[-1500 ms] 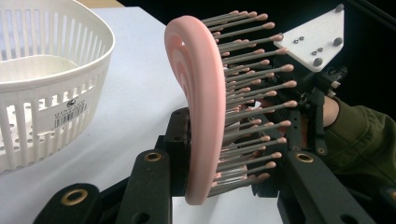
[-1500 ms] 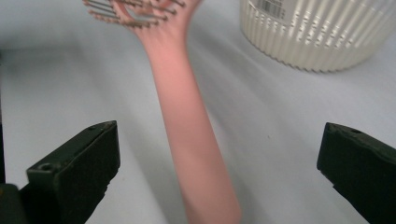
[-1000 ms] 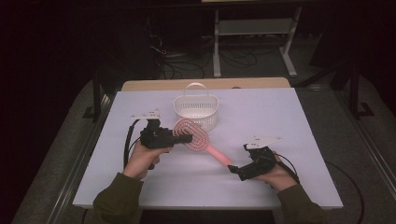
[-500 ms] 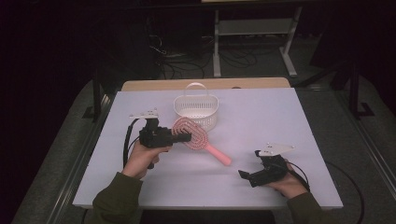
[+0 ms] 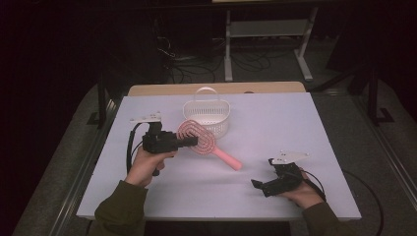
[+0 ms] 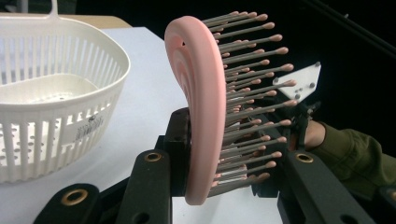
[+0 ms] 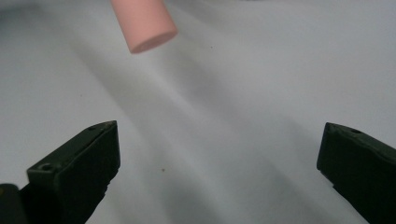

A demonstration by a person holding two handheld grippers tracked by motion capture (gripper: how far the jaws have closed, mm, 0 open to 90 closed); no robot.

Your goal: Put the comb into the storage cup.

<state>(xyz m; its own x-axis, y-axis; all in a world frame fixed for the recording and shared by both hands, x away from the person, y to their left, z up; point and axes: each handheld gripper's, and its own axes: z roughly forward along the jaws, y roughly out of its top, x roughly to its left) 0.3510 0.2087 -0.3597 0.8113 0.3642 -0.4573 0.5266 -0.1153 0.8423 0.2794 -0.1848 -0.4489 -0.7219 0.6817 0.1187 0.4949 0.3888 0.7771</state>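
Note:
A pink hairbrush (image 5: 199, 136) with a looped head and a straight handle is over the middle of the white table (image 5: 280, 123). My left gripper (image 5: 193, 141) is shut on the brush head, one jaw on its back and the other among the bristles. In the left gripper view the brush (image 6: 201, 116) stands on edge between the jaws of my left gripper (image 6: 224, 163), bristles pointing right. My right gripper (image 5: 259, 185) rests near the front right of the table, apart from the handle. Its jaws are wide open in the right gripper view (image 7: 219, 154), with the handle end (image 7: 144, 23) ahead of them.
A white slotted basket (image 5: 206, 115) with a handle stands just behind the brush head, and its wall (image 6: 56, 107) is close on the left in the left gripper view. The far table edge meets a wooden strip (image 5: 216, 88). Cables trail from both grippers.
My right gripper has let go of the handle end and drawn back right, toward the front edge. The left gripper and the brush have stayed in place.

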